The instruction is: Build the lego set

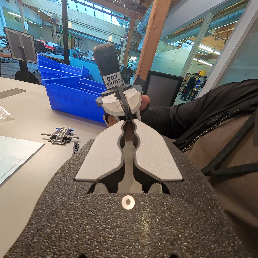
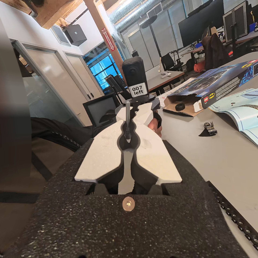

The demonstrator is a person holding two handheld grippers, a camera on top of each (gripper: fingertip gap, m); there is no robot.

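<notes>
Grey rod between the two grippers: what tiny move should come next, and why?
Probably ease the left gripper slightly toward the right gripper, straight along the grey rod. The rod runs between the right gripper's fingers, and its dark end piece sits pinched at the left gripper's fingertips. The two grippers face each other in line, so a straight push seems safest.

Bins: blue stacked bins (image 1: 72, 89) at 10 o'clock on the worktop (image 1: 27, 114).
Brick build: small grey-black assembly (image 1: 61, 136) at 9 o'clock.
Box: torn-open carton (image 2: 206, 95) at 2 o'clock.
Minifigure: dark figure (image 2: 209, 129) lying beside an open booklet (image 2: 240, 111).
</notes>
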